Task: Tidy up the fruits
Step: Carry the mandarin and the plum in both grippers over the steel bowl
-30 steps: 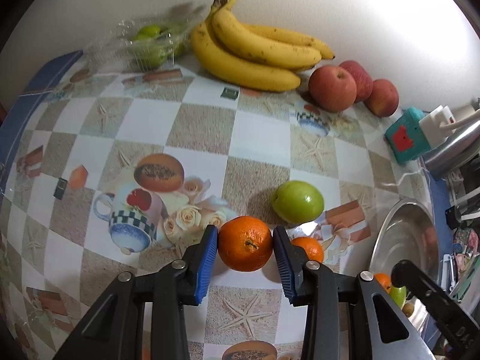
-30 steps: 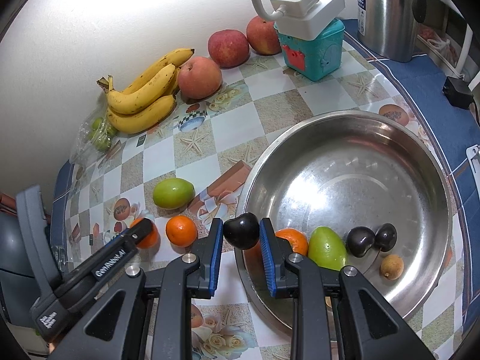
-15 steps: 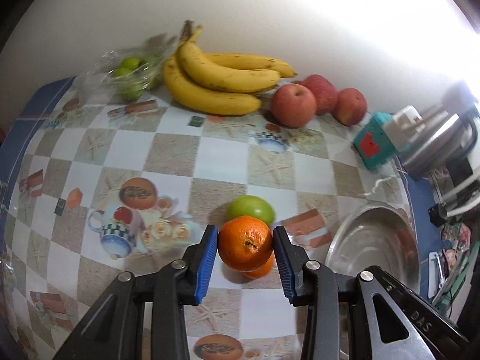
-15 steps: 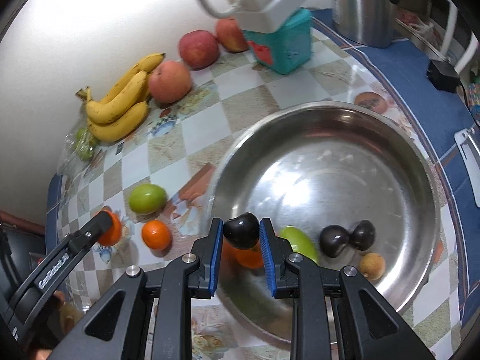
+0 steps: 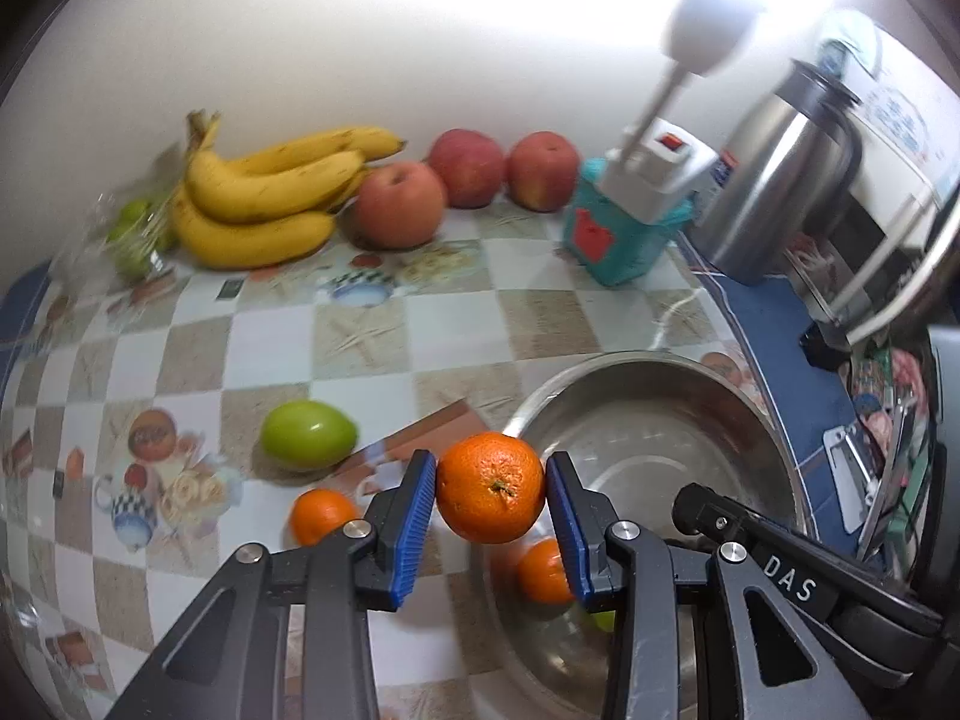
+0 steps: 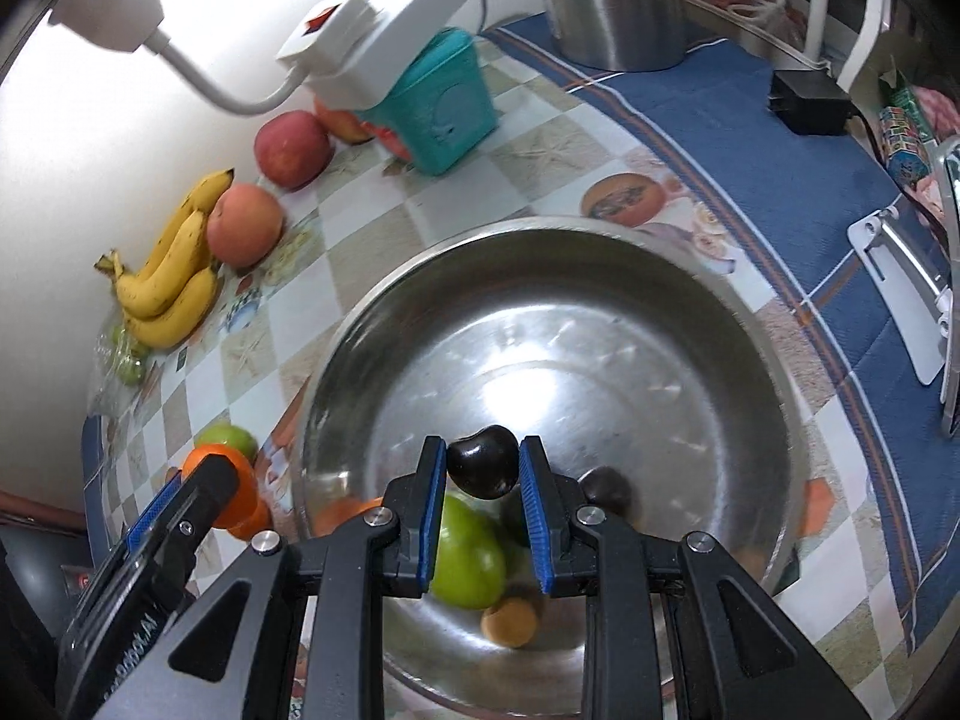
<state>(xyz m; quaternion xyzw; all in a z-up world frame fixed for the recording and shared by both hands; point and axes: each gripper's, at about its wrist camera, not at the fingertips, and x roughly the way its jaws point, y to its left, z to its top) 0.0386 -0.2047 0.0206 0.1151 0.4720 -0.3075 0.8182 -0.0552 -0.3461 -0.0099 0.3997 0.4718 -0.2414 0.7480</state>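
An orange (image 5: 489, 486) is pinched between the blue-padded jaws of the left gripper (image 5: 491, 495), at lower centre of the left wrist view, held in the air just over the near rim of the steel bowl (image 5: 774, 450). A dark plum (image 6: 483, 461) is clamped in the jaws of the right gripper (image 6: 483, 468), at lower centre of the right wrist view, above the bowl's interior.

The orange is judged firm and moderately heavy, with a pebbled skin that should give the pads good purchase; it is held across its widest part, which is where a round fruit is best taken. It has no real long axis, and its stem scar is turned toward the camera and slightly downward. The plum is judged light, smooth and likely slippery, with soft flesh that could bruise under hard pressure; it is gripped across its middle, and its broader dimension appears to run from pad to pad.

Already lying in the bowl are a green fruit (image 6: 467, 564), a small orange (image 5: 543, 571) and other small fruit. On the worktop (image 5: 372, 336) remain a green fruit (image 5: 308, 435), a small orange (image 5: 321, 515), bananas (image 5: 264, 198) and apples (image 5: 399, 204) at the upper left.
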